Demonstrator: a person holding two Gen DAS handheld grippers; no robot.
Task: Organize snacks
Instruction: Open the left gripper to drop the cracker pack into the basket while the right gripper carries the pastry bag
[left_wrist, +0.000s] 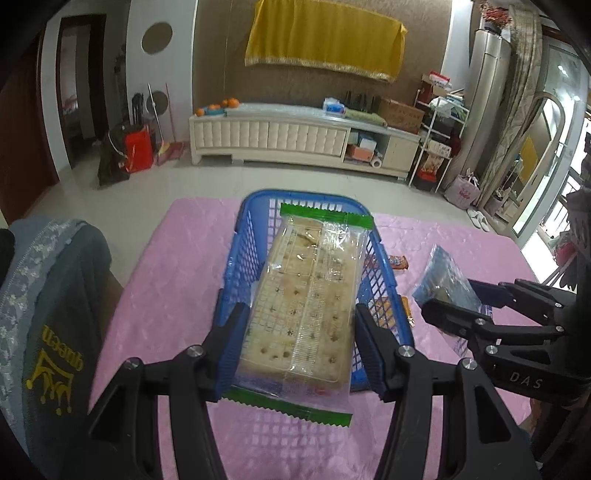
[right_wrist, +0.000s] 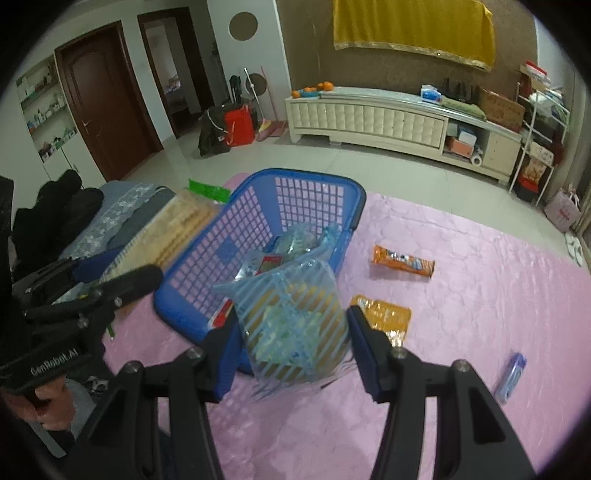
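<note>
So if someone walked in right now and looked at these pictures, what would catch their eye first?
Probably the blue basket in the middle of the pink tablecloth, with the left gripper holding a long cracker pack over it. Next, the right gripper holds a blue-striped snack bag at the basket's near edge. An orange snack bar and an orange packet lie on the cloth to the basket's right.

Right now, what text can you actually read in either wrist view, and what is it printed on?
"DAS": on the body of the right gripper, seen from the left wrist view.
"GenRobot.AI": on the body of the left gripper, seen from the right wrist view.
"queen": yellow, upside down, under a crown on the grey garment.
Print on the cracker pack, orange wrapper and blue striped bag: too blurred.
</note>
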